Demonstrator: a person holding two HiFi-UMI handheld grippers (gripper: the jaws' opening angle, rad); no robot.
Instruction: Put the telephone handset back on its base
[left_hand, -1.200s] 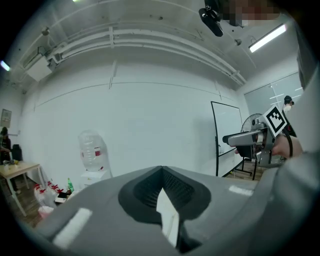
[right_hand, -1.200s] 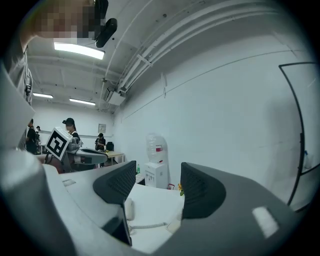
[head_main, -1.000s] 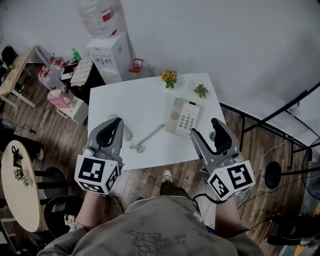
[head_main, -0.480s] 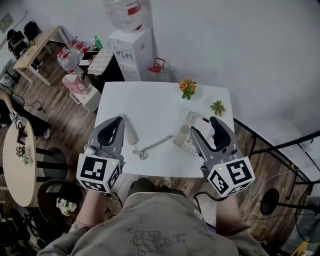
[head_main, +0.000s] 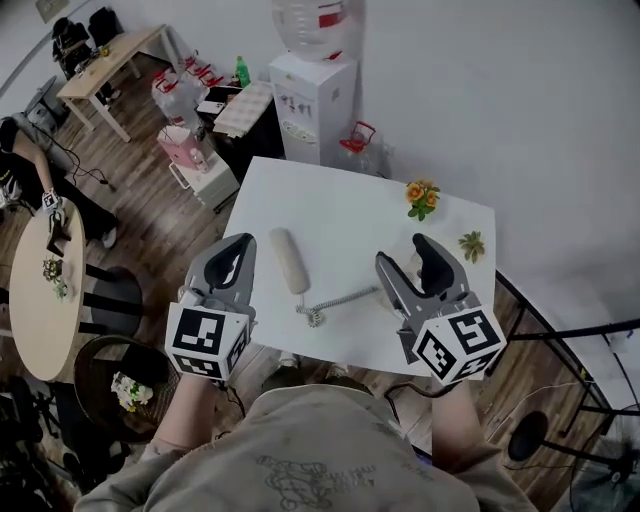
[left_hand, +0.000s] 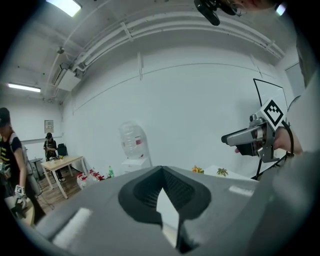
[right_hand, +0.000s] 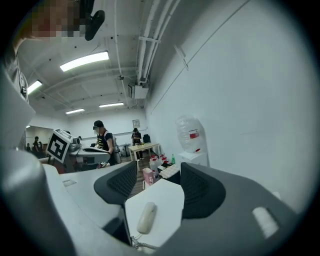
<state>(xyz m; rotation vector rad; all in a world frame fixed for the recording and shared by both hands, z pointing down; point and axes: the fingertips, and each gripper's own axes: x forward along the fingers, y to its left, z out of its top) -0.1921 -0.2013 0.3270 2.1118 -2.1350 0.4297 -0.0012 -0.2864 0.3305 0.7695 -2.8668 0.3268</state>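
A cream telephone handset (head_main: 291, 261) lies off its base on the white table (head_main: 340, 215), with its coiled cord (head_main: 335, 302) trailing right. The base is almost wholly hidden behind my right gripper (head_main: 413, 268). That gripper is held above the table's right part, open and holding nothing. In the right gripper view the handset (right_hand: 146, 217) shows low between the spread jaws of the right gripper (right_hand: 155, 185). My left gripper (head_main: 232, 265) hovers just left of the handset, shut and holding nothing. In the left gripper view the left gripper (left_hand: 162, 195) shows only a thin wedge between its jaws.
Orange flowers (head_main: 421, 195) and a small green plant (head_main: 470, 245) stand at the table's far right. A water dispenser (head_main: 312, 90) is behind the table, with a low cabinet (head_main: 200, 170) to its left. A round table (head_main: 40, 300) and people are at the left.
The head view has swung left, so the table sits further right in frame. The handset now lies between the two grippers, and the base has slipped behind the right gripper.
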